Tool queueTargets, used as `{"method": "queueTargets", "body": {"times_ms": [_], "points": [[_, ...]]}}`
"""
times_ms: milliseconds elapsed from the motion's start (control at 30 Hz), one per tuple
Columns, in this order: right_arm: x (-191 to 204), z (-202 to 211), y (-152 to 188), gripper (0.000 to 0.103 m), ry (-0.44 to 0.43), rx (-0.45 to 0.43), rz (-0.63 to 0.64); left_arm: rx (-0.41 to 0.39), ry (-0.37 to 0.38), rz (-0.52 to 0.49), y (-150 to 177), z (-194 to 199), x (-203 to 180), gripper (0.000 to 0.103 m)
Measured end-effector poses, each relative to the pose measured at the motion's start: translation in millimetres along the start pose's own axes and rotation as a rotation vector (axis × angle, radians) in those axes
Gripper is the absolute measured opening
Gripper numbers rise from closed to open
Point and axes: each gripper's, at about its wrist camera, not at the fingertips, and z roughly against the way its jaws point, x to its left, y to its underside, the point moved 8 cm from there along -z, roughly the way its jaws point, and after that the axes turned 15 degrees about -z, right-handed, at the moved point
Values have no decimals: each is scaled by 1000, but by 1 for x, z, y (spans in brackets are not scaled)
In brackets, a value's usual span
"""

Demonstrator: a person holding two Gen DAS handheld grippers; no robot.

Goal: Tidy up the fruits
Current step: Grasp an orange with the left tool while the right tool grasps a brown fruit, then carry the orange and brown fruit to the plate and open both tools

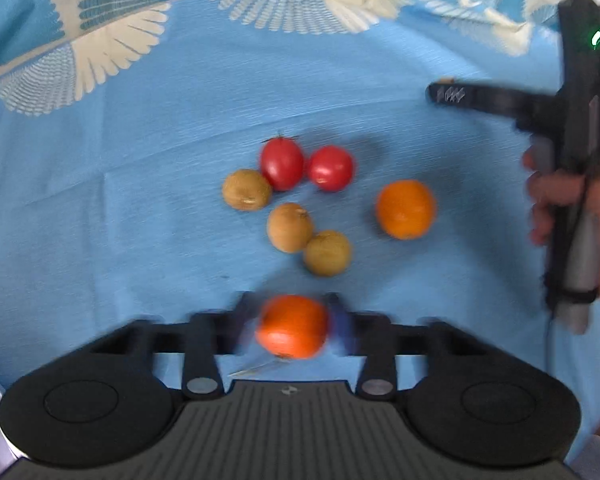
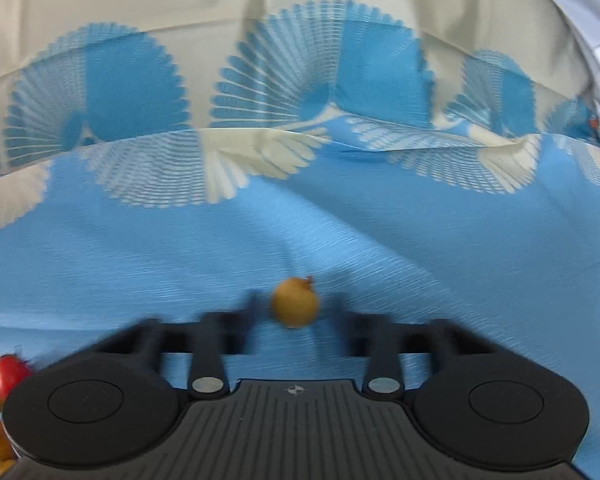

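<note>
The left gripper [image 1: 294, 326] is held low over the blue cloth [image 1: 140, 200], its blurred fingers clamped on an orange fruit [image 1: 292, 326] whose stem end is turned toward the camera. Ahead are seen two red tomatoes [image 1: 282, 162], three brown longans [image 1: 290, 227] and a second orange [image 1: 406, 209], well apart to the right. The right gripper [image 2: 296, 308] is spread, a brown longan [image 2: 295, 303] lying between its fingers without visible contact, stem pointing up and away; the person's hand [image 1: 560, 200] is wrapped round its handle
</note>
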Motion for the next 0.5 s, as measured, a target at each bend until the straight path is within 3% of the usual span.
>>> {"method": "queueTargets", "body": {"times_ms": [133, 233, 500], "points": [[-1, 20, 7, 26, 17, -11, 37, -41, 0, 15, 5, 18, 8, 40], [-11, 47, 10, 26, 3, -11, -19, -58, -16, 17, 14, 37, 12, 40], [-2, 164, 29, 26, -76, -62, -28, -47, -101, 58, 63, 114, 21, 40]]}}
